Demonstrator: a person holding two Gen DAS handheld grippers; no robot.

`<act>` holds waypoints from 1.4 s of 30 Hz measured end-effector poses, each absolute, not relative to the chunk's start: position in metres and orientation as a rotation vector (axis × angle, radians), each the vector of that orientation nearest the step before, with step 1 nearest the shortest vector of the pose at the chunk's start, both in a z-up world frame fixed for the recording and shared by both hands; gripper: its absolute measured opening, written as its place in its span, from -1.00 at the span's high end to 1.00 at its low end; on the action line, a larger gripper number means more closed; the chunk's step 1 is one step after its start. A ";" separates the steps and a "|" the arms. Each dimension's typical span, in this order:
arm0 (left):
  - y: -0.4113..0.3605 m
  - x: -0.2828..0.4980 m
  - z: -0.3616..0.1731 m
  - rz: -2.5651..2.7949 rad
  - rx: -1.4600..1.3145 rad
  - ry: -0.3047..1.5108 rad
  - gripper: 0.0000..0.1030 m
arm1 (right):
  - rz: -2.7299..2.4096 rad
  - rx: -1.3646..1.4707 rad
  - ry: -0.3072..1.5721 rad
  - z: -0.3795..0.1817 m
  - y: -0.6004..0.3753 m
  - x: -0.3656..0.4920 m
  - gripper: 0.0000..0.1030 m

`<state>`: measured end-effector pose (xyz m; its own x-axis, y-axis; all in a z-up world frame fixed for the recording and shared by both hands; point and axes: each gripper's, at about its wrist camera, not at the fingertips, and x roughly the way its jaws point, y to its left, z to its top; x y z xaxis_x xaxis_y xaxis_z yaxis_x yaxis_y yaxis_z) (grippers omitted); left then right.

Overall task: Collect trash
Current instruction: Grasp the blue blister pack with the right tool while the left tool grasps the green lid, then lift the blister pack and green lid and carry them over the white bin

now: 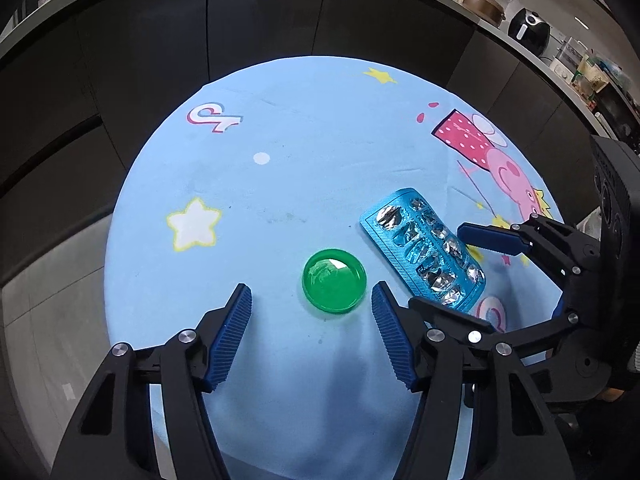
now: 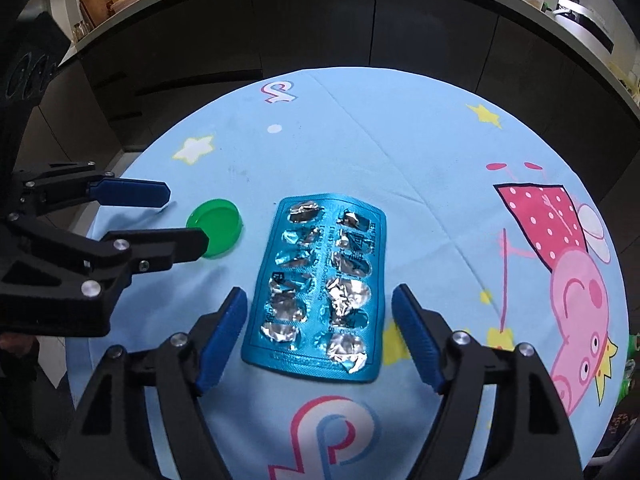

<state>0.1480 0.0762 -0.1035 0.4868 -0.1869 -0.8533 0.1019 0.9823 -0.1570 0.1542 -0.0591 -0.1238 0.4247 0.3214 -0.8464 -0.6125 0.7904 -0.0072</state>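
Observation:
A round green plastic lid (image 1: 334,280) lies flat on the blue cartoon tablecloth (image 1: 280,184). My left gripper (image 1: 312,291) is open, its blue pads either side of the lid's near half without touching it. To the lid's right lies an emptied teal blister pack (image 1: 424,252) with torn foil. In the right wrist view my right gripper (image 2: 319,291) is open and straddles the blister pack (image 2: 320,288), with a small gap at each pad. That view also has the lid (image 2: 218,228) at the left, with the left gripper (image 2: 186,217) around it. The right gripper (image 1: 464,272) spans the pack's right end.
The round table's cloth (image 2: 400,140) ends close behind and beside both items, with floor below the edge. Dark cabinet fronts (image 1: 260,20) curve behind the table. A counter (image 1: 532,32) above them holds kitchen appliances and jars. The two grippers stand close together.

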 end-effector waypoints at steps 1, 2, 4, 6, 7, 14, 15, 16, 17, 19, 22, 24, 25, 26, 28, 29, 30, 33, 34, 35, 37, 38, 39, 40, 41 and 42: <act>0.075 0.149 -0.104 -0.179 -0.086 1.049 -0.15 | 0.596 -0.335 0.968 -0.123 -0.061 0.154 -0.31; 0.073 0.151 -0.105 -0.183 -0.082 1.050 -0.15 | 0.586 -0.336 0.976 -0.123 -0.063 0.154 -0.31; 0.070 0.154 -0.106 -0.193 -0.077 1.053 -0.15 | 0.566 -0.331 0.980 -0.122 -0.070 0.154 -0.30; 0.065 0.157 -0.109 -0.199 -0.067 1.056 -0.15 | 0.549 -0.316 0.978 -0.120 -0.079 0.151 -0.30; 0.063 0.159 -0.109 -0.194 -0.054 1.049 -0.15 | 0.547 -0.305 0.979 -0.120 -0.083 0.150 -0.30; 0.054 0.160 -0.112 -0.133 0.073 1.020 0.17 | 0.529 -0.233 0.979 -0.117 -0.103 0.144 -0.31; 0.053 0.158 -0.113 -0.131 0.088 1.014 0.17 | 0.527 -0.224 0.978 -0.117 -0.105 0.144 -0.31; 0.053 0.158 -0.113 -0.131 0.093 1.010 0.18 | 0.527 -0.217 0.977 -0.116 -0.106 0.144 -0.31; 0.053 0.157 -0.113 -0.131 0.093 1.007 0.19 | 0.526 -0.209 0.976 -0.115 -0.107 0.144 -0.31; 0.054 0.157 -0.112 -0.132 0.091 1.003 0.34 | 0.526 -0.198 0.974 -0.114 -0.109 0.143 -0.31; 0.057 0.156 -0.111 -0.140 0.064 1.017 0.34 | 0.530 -0.179 0.958 -0.109 -0.112 0.140 -0.31; 0.058 0.153 -0.107 -0.156 0.031 1.019 0.34 | 0.531 -0.166 0.941 -0.103 -0.117 0.137 -0.31; 0.058 0.151 -0.104 -0.163 0.018 1.015 0.34 | 0.529 -0.160 0.931 -0.099 -0.119 0.135 -0.31; 0.057 0.148 -0.098 -0.168 0.007 1.006 0.34 | 0.527 -0.153 0.921 -0.095 -0.121 0.133 -0.31; 0.053 0.143 -0.087 -0.187 -0.005 0.985 0.34 | 0.523 -0.138 0.902 -0.087 -0.128 0.130 -0.31; 0.049 0.141 -0.081 -0.195 -0.006 0.975 0.34 | 0.520 -0.131 0.890 -0.082 -0.132 0.128 -0.31; 0.044 0.139 -0.073 -0.209 -0.005 0.960 0.34 | 0.513 -0.122 0.877 -0.077 -0.137 0.125 -0.31; 0.022 0.134 -0.050 -0.262 0.000 0.920 0.34 | 0.494 -0.091 0.846 -0.065 -0.153 0.118 -0.31; 0.014 0.133 -0.043 -0.280 0.003 0.911 0.34 | 0.484 -0.080 0.834 -0.060 -0.161 0.115 -0.31; 0.007 0.133 -0.038 -0.297 0.005 0.904 0.34 | 0.471 -0.069 0.821 -0.056 -0.169 0.112 -0.31; -0.013 0.132 -0.025 -0.337 0.016 0.886 0.34 | 0.448 -0.050 0.801 -0.049 -0.185 0.106 -0.31; -0.023 0.132 -0.020 -0.352 0.023 0.878 0.34 | 0.433 -0.039 0.791 -0.046 -0.194 0.103 -0.31; -0.034 0.132 -0.016 -0.370 0.031 0.870 0.34 | 0.420 -0.031 0.784 -0.044 -0.202 0.101 -0.31; -0.043 0.132 -0.013 -0.386 0.035 0.865 0.34 | 0.404 -0.020 0.776 -0.041 -0.212 0.098 -0.31; -0.053 0.132 -0.009 -0.405 0.038 0.863 0.34 | 0.387 -0.010 0.769 -0.038 -0.223 0.095 -0.31; -0.063 0.132 -0.007 -0.421 0.043 0.860 0.34 | 0.370 -0.002 0.762 -0.036 -0.233 0.093 -0.31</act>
<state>0.1316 -0.0629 -0.0067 0.5751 -0.3426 -0.7429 0.3770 0.9169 -0.1310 0.0930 -0.2331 -0.0364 0.6625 0.3266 -0.6741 -0.3280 0.9356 0.1309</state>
